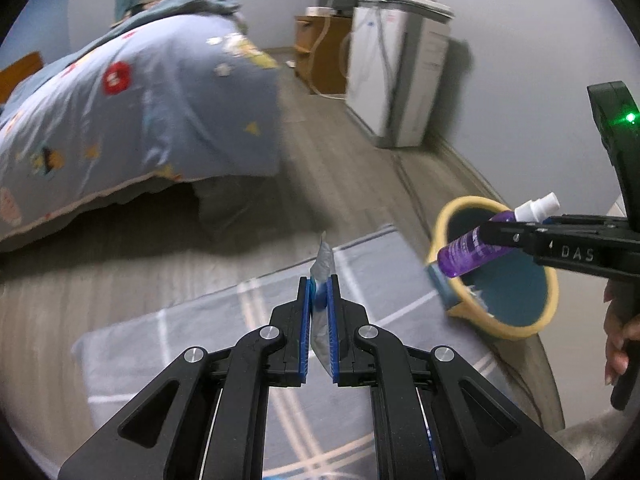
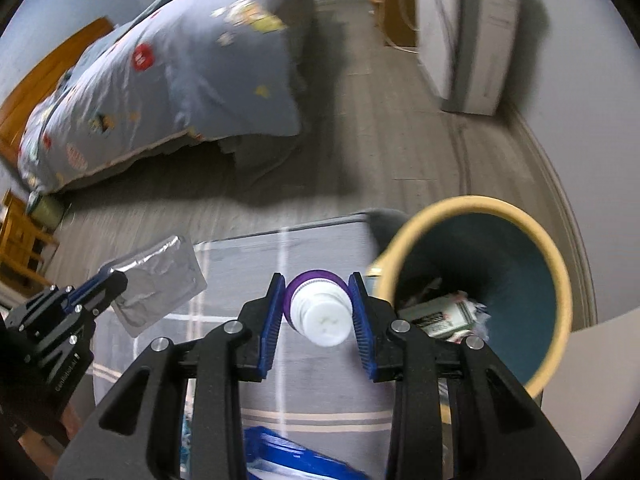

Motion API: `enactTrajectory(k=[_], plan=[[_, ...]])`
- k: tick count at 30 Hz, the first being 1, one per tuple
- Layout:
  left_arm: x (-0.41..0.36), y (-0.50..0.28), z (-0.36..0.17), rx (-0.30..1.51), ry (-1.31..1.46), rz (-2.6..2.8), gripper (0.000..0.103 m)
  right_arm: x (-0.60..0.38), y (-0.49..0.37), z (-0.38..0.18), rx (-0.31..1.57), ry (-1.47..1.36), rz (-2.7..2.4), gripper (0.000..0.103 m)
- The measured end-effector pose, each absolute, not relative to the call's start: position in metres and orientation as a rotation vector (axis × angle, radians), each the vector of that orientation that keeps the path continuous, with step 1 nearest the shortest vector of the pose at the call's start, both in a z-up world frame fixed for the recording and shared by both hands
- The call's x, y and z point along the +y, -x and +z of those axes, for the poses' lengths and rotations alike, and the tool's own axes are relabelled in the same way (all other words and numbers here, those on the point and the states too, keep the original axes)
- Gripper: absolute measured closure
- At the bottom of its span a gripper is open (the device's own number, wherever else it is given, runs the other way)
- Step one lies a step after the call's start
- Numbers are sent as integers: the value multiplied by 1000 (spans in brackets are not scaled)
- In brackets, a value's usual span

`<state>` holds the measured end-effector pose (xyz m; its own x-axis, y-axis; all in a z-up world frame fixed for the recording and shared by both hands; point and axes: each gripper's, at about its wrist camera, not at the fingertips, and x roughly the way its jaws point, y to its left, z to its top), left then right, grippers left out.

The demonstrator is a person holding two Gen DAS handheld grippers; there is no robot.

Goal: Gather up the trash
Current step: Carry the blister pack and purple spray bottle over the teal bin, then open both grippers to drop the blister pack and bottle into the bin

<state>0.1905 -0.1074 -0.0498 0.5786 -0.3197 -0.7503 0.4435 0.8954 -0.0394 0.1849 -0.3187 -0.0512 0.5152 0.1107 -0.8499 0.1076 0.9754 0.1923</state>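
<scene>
My left gripper [image 1: 319, 285] is shut on a flat silver foil wrapper [image 1: 325, 264], held edge-on above the rug; the wrapper also shows in the right wrist view [image 2: 158, 284], with the left gripper [image 2: 110, 280] at the lower left. My right gripper [image 2: 318, 290] is shut on a purple spray bottle with a white cap [image 2: 320, 312]. In the left wrist view the bottle [image 1: 476, 246] hangs over the rim of the yellow bin [image 1: 500, 330], held by the right gripper [image 1: 490, 232]. The bin [image 2: 560, 280] has a teal inside and holds some trash.
A grey rug with pale lines [image 1: 200, 332] lies under both grippers. A bed with a blue patterned quilt [image 1: 140, 100] stands at left. A white appliance [image 1: 400, 72] and a wooden cabinet [image 1: 320, 52] line the right wall. A blue packet [image 2: 288, 458] lies near the bottom.
</scene>
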Motion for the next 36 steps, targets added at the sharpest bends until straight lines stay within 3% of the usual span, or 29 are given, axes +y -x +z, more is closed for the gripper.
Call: enactTrajectory(k=[12, 19, 36], plan=[[-186, -191, -56, 822, -214, -551, 94, -434, -169, -54, 1015, -296, -144, 71], [-231, -175, -69, 807, -229, -663, 94, -481, -170, -86, 1107, -268, -227, 71], [-300, -161, -109, 852, -285, -774, 94, -499, -175, -150, 1276, -284, -213, 70]])
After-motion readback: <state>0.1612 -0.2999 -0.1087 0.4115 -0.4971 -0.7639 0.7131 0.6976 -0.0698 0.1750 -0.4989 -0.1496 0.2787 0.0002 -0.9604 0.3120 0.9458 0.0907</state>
